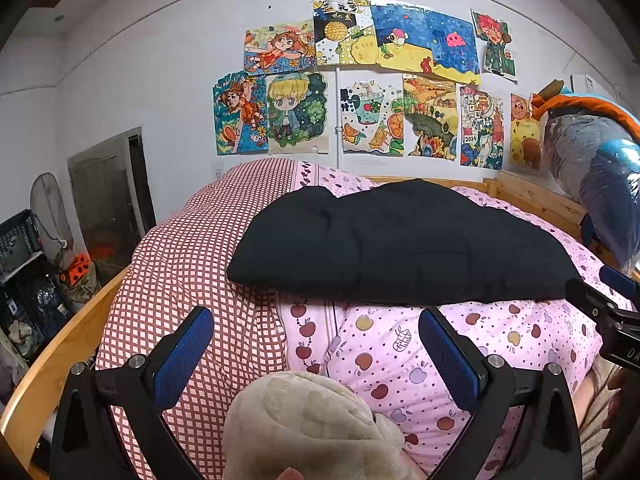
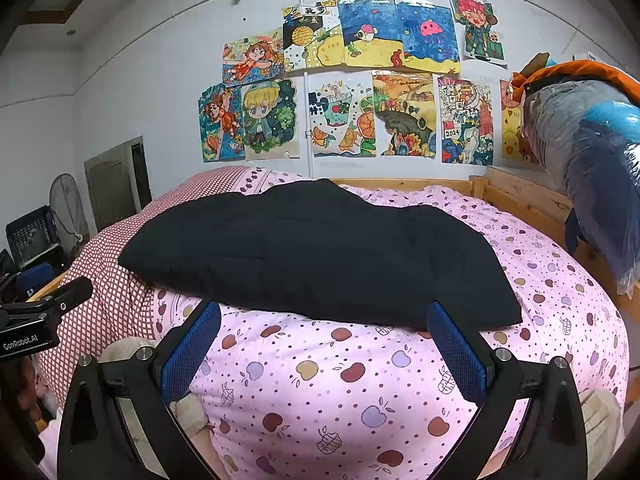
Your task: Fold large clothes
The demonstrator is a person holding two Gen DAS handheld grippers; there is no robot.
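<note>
left gripper (image 1: 316,354), right gripper (image 2: 324,350), both agape, level

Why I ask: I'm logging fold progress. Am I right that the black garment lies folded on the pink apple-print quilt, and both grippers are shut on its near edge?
Not quite. The black garment does lie folded on the pink apple-print quilt, but the left gripper and right gripper are both open and hold nothing, short of its near edge. Both wrist views show this.

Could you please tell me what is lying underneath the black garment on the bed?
The black garment rests on the pink apple-print quilt, its left end over the red checked bedding. Whatever lies beneath the bedding is covered.
</note>
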